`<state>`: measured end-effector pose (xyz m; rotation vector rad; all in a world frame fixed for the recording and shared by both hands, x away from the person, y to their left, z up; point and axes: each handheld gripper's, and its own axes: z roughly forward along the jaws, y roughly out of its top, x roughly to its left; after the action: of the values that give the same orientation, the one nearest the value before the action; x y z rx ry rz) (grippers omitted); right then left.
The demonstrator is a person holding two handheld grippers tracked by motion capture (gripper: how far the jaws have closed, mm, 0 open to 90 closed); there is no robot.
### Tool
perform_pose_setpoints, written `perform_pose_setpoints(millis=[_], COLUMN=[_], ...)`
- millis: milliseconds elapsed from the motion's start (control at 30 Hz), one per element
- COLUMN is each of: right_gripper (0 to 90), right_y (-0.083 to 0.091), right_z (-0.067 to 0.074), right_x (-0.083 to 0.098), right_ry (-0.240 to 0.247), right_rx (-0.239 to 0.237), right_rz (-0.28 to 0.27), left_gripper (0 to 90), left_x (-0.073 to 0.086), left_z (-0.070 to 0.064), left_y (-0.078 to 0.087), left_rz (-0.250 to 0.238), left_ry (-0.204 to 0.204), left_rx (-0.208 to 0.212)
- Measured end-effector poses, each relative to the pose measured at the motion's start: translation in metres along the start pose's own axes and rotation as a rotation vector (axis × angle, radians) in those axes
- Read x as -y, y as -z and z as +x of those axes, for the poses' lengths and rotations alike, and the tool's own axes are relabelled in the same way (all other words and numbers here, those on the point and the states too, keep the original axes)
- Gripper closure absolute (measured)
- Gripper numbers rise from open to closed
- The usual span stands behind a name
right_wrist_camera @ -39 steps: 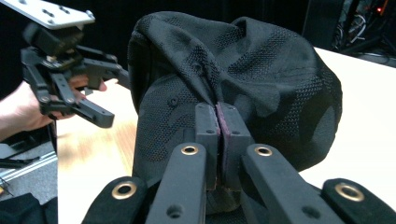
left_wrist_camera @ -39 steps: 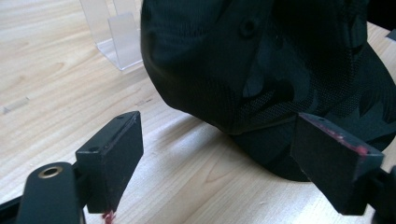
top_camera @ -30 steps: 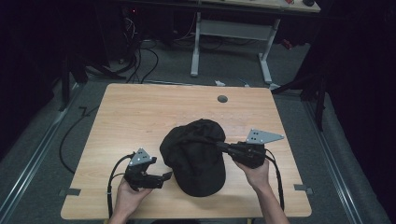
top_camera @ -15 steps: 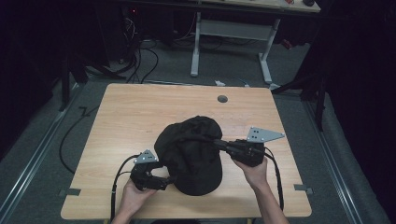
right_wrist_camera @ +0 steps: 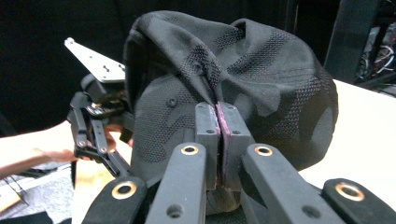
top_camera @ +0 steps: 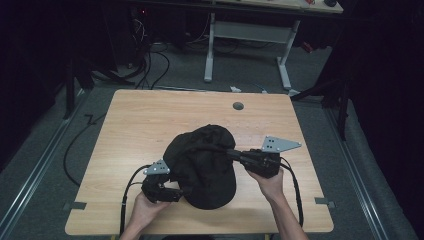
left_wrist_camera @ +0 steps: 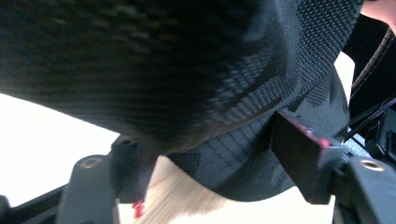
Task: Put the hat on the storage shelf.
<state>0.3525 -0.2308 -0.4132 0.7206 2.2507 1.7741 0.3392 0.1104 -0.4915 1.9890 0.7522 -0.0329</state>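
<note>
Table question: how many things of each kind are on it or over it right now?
Black cap: 1
Hand-held gripper: 2, the left hand-held gripper and the right hand-held gripper
Round hole in the table, near the far edge: 1
Total: 4

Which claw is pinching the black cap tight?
The right claw: its jaws are shut on a fold of the cap. The left claw has just been closing around the cap's edge, its jaws apart.
</note>
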Motion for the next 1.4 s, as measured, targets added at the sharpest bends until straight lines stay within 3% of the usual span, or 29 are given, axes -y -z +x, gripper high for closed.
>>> perform_pose_setpoints(millis=[233,467,700,867,1000,1100,1233,1400], right_gripper=[88.4,88.0,87.0,84.5,82.6,76.9,63.0,50.5], right_y=[0.0,-0.002,0.0,-0.002,-0.003,-0.002,-0.003,-0.001], right_z=[-0.001,-0.004,-0.008,-0.012,-0.014,-0.016,-0.018,-0.015], right_x=[0.0,0.001,0.0,0.001,0.001,0.002,0.002,0.005], right_ry=[0.032,0.03,0.008,-0.003,-0.02,-0.04,-0.069,-0.077], right_rx=[0.034,0.065,0.081,0.104,0.109,0.111,0.114,0.164], right_rz=[0.026,0.042,0.025,0.031,0.03,0.018,0.02,0.034], left_gripper=[48.9,61.8,73.3,84.1,86.1,86.3,86.5,86.5], left_x=[0.001,-0.001,-0.007,-0.009,-0.011,-0.013,-0.015,-0.015], left_z=[-0.003,-0.005,-0.011,-0.016,-0.023,-0.026,-0.027,-0.028], left_y=[0.008,0.017,0.026,0.025,0.027,0.031,0.036,0.039], left_rz=[0.001,-0.004,-0.013,-0.008,-0.014,-0.026,-0.043,-0.055], left_ry=[-0.033,-0.052,-0.074,-0.098,-0.12,-0.135,-0.146,-0.145], left_rx=[-0.01,0.015,0.082,0.16,0.186,0.176,0.159,0.141])
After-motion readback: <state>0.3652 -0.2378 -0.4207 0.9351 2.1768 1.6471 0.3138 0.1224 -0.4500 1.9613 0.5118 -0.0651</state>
